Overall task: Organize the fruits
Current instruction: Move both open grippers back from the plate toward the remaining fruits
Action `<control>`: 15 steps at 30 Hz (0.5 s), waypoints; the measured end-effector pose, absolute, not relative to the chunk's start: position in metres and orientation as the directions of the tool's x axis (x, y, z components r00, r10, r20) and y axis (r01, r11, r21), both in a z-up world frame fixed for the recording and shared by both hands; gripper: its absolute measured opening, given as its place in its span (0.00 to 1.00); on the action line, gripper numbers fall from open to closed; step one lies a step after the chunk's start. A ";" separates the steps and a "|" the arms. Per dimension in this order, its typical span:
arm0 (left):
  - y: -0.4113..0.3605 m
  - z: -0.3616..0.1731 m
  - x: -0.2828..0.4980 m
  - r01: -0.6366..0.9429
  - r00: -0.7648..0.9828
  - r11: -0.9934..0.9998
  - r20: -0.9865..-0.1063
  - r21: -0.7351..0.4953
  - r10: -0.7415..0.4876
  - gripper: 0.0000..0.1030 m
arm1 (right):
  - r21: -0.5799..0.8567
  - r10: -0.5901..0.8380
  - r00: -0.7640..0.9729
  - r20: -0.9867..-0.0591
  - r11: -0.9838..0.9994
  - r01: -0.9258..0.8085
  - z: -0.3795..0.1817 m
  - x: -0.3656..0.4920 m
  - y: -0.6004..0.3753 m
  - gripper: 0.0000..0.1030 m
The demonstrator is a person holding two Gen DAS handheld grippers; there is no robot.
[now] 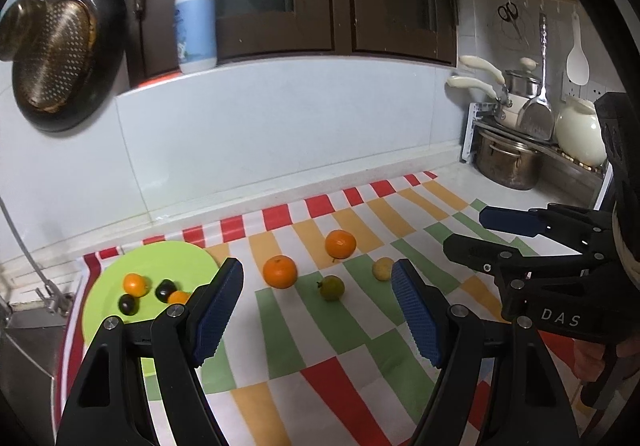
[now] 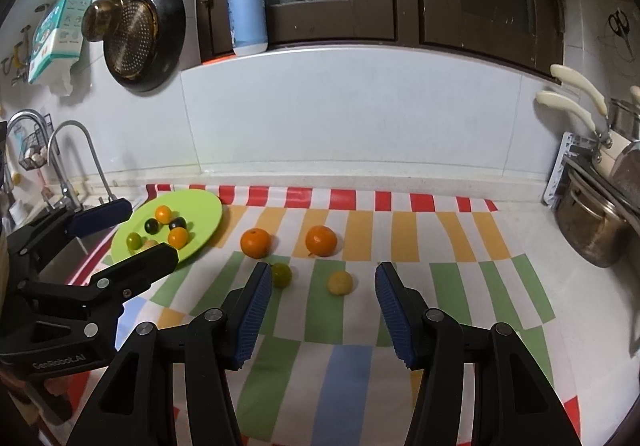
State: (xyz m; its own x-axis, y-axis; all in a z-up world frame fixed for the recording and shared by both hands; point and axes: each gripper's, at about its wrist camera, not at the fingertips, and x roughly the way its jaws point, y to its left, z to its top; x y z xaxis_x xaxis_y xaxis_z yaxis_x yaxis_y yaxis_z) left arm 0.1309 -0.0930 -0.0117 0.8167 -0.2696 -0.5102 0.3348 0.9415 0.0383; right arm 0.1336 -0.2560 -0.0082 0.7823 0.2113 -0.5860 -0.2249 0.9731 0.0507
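A lime-green plate (image 1: pixel 160 258) (image 2: pixel 200 206) sits at the left of the striped cloth and holds several small fruits, orange, dark and green. On the cloth lie two oranges (image 1: pixel 280 272) (image 1: pixel 340 244) (image 2: pixel 255 243) (image 2: pixel 321 240), a green fruit (image 1: pixel 331 288) (image 2: pixel 281 275) and a yellow fruit (image 1: pixel 383 269) (image 2: pixel 340 283). My left gripper (image 1: pixel 318 270) (image 2: pixel 152 228) hovers open by the plate's near edge, holding nothing. My right gripper (image 2: pixel 323 272) (image 1: pixel 464 230) is open too, above the cloth just short of the yellow fruit, and it is empty.
The striped cloth (image 1: pixel 320 346) covers the counter. A sink with two faucets (image 2: pixel 72 150) lies left of the plate. Stacked pots (image 1: pixel 508 162) and a rack stand at the right. A soap bottle (image 1: pixel 195 18) is on the sill; a pan (image 1: pixel 60 54) hangs on the wall.
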 end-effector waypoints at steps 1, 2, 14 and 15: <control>-0.094 -0.014 0.135 0.337 0.813 0.941 -0.515 0.037 -0.271 0.74 | 0.051 0.210 0.780 -0.589 0.973 -0.223 -0.010 0.136 -0.257 0.53; -0.095 -0.017 0.138 0.340 0.809 0.940 -0.520 0.036 -0.273 0.73 | 0.053 0.211 0.778 -0.592 0.973 -0.224 -0.013 0.138 -0.257 0.53; -0.106 -0.051 0.177 0.389 0.752 0.921 -0.589 0.033 -0.296 0.69 | 0.068 0.214 0.734 -0.644 0.972 -0.224 -0.045 0.171 -0.260 0.53; -0.107 -0.055 0.181 0.396 0.744 0.918 -0.597 0.034 -0.299 0.67 | 0.069 0.214 0.730 -0.649 0.972 -0.224 -0.048 0.174 -0.260 0.53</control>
